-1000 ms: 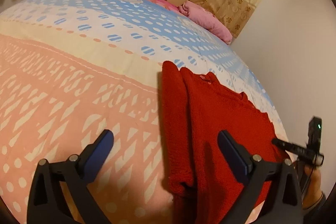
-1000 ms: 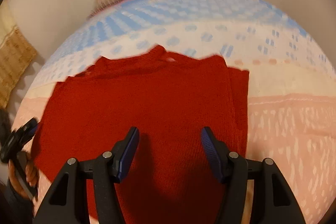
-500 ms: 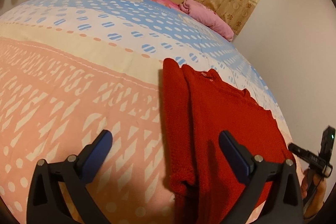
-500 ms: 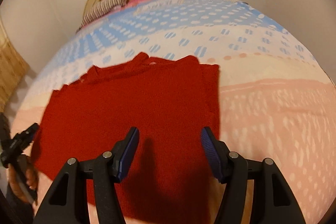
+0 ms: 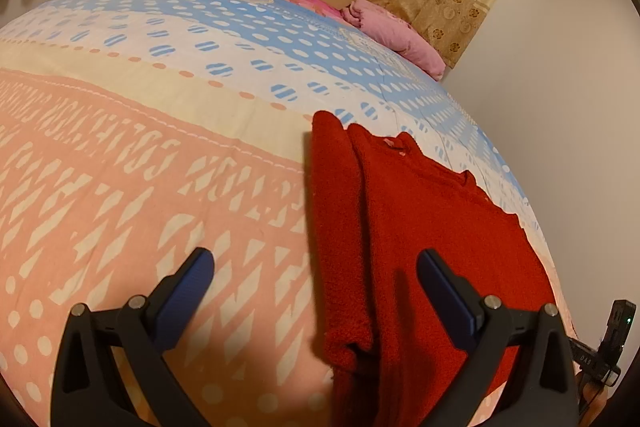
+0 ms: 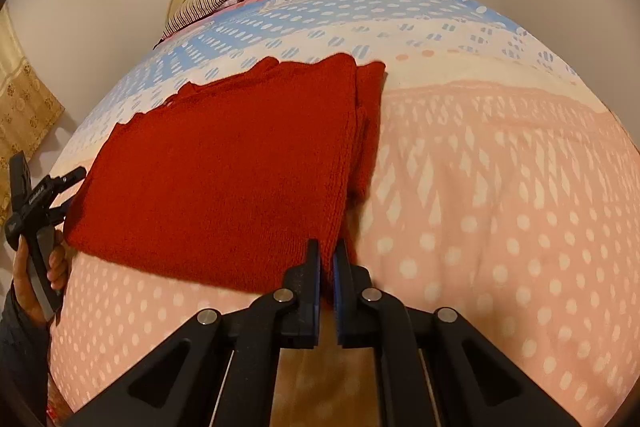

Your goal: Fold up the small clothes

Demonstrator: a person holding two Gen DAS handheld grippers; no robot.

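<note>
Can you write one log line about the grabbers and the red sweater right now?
step: fold | left gripper: open, above bedspread | right gripper: shut on edge of red knitted sweater | sweater: flat, partly folded

Both grippers are black plastic frames with triangular cut-outs, silver screws at the joints and ribbed blue pads (image 5: 182, 291) on the fingers. Behind the left gripper (image 6: 38, 193), the person's hand (image 6: 34, 267) emerges from a dark sleeve (image 6: 20, 339).

Red sweater (image 6: 224, 171) on patterned bed (image 6: 500, 187)
</note>
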